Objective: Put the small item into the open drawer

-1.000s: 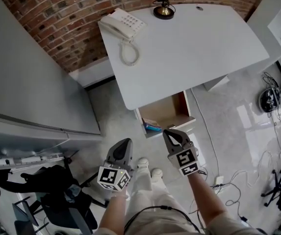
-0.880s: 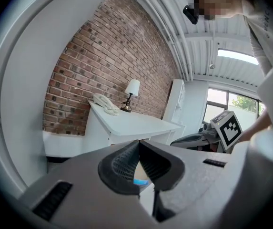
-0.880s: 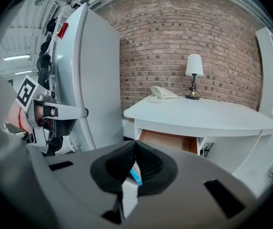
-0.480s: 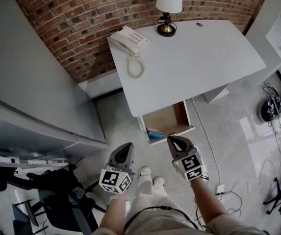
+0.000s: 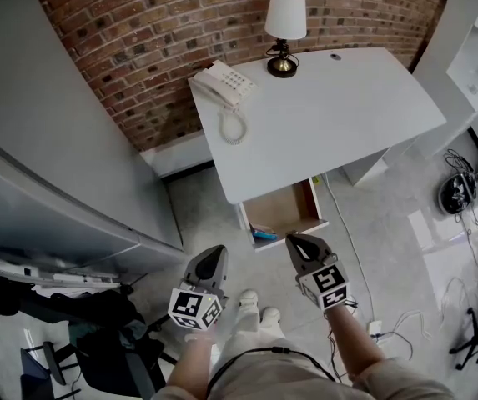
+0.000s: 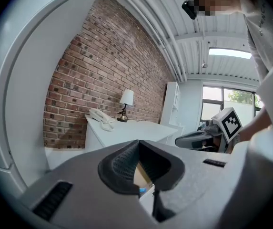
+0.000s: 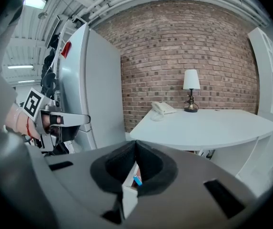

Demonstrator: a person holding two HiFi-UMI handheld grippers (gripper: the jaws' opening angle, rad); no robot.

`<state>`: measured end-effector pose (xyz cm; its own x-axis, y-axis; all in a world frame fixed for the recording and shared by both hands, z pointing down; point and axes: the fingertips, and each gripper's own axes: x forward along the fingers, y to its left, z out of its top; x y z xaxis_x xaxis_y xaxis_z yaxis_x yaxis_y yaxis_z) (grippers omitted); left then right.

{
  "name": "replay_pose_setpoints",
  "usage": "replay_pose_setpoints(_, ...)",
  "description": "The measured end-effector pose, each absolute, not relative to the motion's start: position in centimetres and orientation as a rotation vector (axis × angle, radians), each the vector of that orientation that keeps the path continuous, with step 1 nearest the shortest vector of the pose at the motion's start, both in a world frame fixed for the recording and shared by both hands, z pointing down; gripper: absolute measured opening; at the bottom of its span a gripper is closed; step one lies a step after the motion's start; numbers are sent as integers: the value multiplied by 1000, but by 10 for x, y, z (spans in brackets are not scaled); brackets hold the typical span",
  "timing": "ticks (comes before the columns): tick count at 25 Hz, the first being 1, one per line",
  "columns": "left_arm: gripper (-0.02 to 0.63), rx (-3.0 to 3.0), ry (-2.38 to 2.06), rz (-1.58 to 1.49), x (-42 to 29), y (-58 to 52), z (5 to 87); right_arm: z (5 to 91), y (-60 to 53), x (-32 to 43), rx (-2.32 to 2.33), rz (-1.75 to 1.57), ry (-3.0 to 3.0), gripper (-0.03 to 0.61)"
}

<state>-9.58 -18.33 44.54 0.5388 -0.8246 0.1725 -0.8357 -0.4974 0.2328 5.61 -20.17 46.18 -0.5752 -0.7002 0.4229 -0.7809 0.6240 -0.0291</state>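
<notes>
small item (image 5: 264,234) in drawer (image 5: 287,207); left gripper (image 5: 216,252), right gripper (image 5: 294,240) closed, empty.

Small blue item (image 5: 264,235) lying inside open wooden drawer (image 5: 292,209), near its front

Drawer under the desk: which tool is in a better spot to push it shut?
Probably the right. The right tool sits just below the front of the open drawer in the head view. The left tool is off to the side, farther away. Both are shut and empty.
</notes>
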Motion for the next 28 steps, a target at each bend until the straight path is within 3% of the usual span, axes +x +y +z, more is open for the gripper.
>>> replay_pose_setpoints(28, 5, 2518, -1568, -21, -127, -157, 374, 394, -180, 63, 1233, 208, -2613, 5)
